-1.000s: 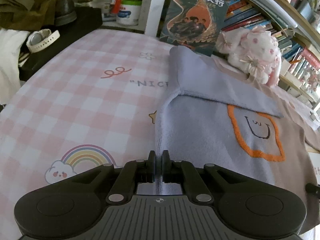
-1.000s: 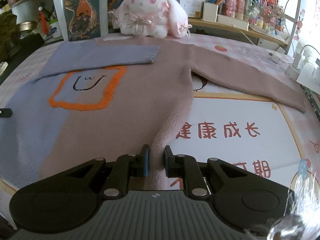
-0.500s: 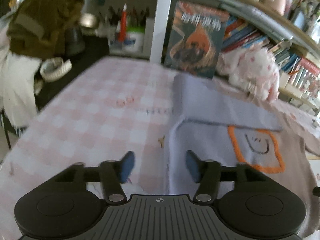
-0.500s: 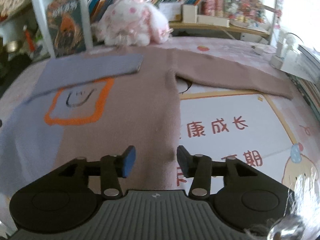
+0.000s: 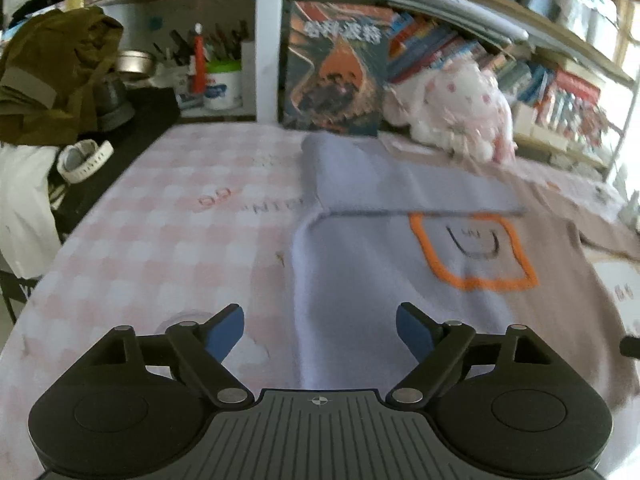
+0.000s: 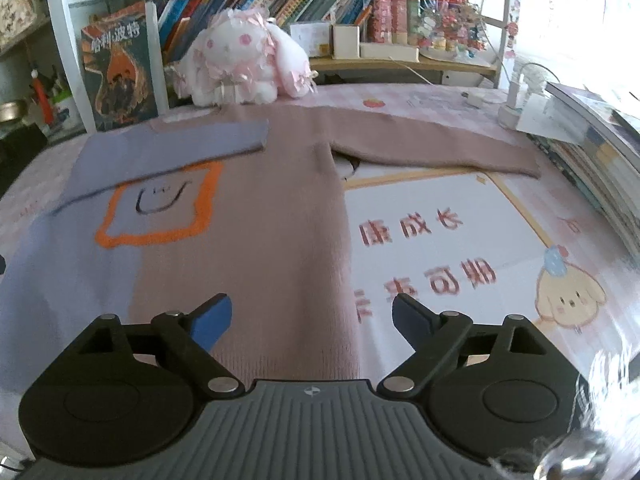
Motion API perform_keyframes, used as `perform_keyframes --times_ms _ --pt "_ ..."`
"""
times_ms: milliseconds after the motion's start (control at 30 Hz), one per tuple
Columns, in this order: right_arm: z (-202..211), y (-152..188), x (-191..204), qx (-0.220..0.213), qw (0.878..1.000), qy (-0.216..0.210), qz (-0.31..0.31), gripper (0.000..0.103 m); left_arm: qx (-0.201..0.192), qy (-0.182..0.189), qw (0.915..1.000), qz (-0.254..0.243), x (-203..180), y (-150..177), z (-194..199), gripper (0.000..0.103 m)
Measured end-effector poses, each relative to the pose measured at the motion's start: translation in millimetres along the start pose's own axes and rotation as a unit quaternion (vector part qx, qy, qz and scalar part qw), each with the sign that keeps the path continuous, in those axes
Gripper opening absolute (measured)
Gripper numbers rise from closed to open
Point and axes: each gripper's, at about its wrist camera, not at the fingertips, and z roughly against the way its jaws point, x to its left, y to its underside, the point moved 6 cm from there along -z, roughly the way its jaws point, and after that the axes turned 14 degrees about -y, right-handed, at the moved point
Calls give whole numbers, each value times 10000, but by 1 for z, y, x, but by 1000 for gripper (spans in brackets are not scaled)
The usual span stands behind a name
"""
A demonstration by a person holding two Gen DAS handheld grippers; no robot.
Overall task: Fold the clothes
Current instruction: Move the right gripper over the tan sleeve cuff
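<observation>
- A two-tone sweater is lying flat on the desk, filling the centre of both views, its lilac sleeve folded across the chest above the orange square motif and its brown sleeve stretching toward the right of the frame.
- The left gripper is hovering with jaws spread wide and holding nothing, straddling the sweater's lilac side edge at lower centre.
- The right gripper is likewise gaping empty over the brown side edge near the hem.
- Judging by this, the fold is part-made; the outstretched brown sleeve likely calls for a pinch and a carry across the chest.
</observation>
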Motion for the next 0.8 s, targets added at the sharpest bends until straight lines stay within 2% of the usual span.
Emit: perform_keyframes --times_ms 167,300,567,800 --pt "8 7 -7 16 9997 223 -101 88 50 151 9995 -259 -12 10 0 87" --pt "14 4 -18 -66 9990 368 -224 89 -30 160 9996 -225 -14 8 1 87" --pt "18 -7 -46 -207 9975 548 -392 90 73 -71 9999 69 -17 2 -8 88" --pt "5 -27 -90 -286 9973 471 -485 90 218 -344 9989 214 -53 -3 -15 88"
